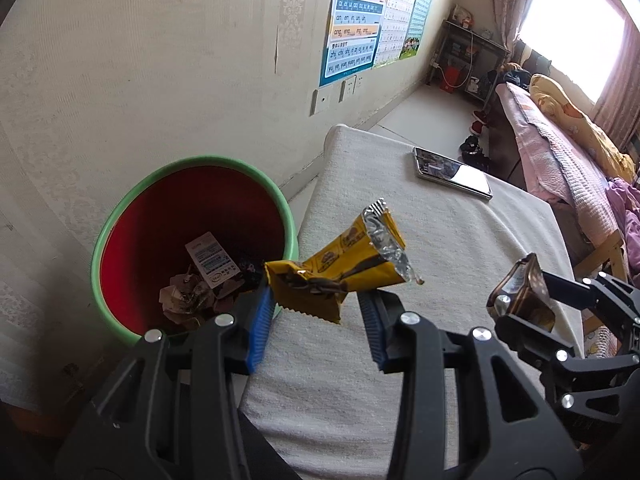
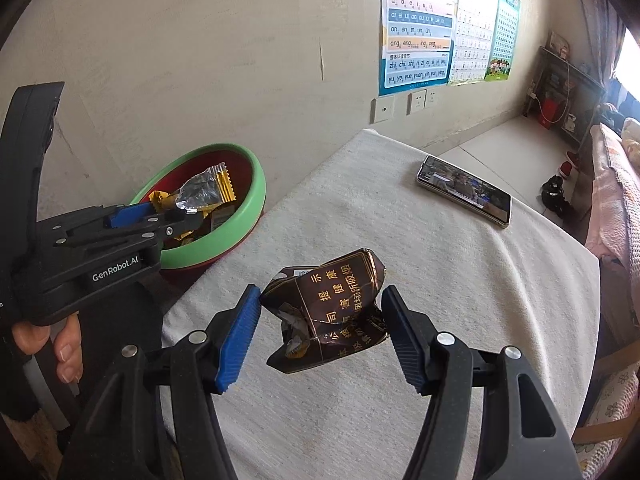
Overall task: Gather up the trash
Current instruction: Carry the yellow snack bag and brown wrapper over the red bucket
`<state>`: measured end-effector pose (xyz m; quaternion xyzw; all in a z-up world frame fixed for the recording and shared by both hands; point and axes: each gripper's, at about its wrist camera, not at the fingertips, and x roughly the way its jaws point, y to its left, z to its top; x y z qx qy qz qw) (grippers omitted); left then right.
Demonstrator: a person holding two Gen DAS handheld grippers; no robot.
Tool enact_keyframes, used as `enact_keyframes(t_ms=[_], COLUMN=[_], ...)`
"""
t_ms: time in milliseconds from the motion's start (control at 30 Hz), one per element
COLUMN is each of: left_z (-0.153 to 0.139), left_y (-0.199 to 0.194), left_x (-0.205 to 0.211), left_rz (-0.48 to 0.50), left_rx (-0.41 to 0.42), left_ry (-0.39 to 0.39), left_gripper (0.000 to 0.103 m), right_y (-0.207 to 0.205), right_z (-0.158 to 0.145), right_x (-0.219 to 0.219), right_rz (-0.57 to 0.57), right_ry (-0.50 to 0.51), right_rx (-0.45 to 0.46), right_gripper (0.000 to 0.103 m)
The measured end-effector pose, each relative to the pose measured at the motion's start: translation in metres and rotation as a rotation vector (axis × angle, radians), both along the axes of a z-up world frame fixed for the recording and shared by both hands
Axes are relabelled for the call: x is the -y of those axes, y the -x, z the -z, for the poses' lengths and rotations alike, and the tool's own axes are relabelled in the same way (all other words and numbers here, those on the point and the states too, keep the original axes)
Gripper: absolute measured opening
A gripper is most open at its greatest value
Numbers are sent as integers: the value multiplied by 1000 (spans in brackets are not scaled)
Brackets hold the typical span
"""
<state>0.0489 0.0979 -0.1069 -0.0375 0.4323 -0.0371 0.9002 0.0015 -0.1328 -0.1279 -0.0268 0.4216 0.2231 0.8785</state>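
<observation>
One fingertip (image 2: 68, 354) beside left claw (image 2: 188, 216)

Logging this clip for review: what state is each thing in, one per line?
Left claw: shut on the yellow wrapper, held above the table edge beside the bin.
Right claw: shut on the crushed brown pack, lifted off the cloth.
Bin: open, paper scraps at the bottom.
Phone: flat on the cloth, screen lit.
Cloth: spread over the table.
</observation>
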Motion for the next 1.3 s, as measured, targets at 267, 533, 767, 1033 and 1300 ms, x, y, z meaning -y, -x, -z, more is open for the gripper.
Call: enact_keyframes(t_ms=[267,533,767,1033,1300], left_z=[6,5,6,5,6], left_y=[1,2,2,2,1], left_x=[-17,-30,-37,-49,-58], left_rz=[-46,-75,-95,-121,-139], left_rx=[-12,-9,-7,-3,-5], left_ry=[-8,-18,-22,-29,-29], left_gripper=[39,39,39,39,39], right_y=[0,-2,-2,-8,-11], right_z=[0,-3,-8,-16,-16], right_x=[-8,-20,-33,-48,-60], right_rz=[-17,-37,-68,-100,-124], right_ry=[6,19,26,27,39], right_rx=[-1,11,23,46,51], right_gripper=[61,61,61,61,61])
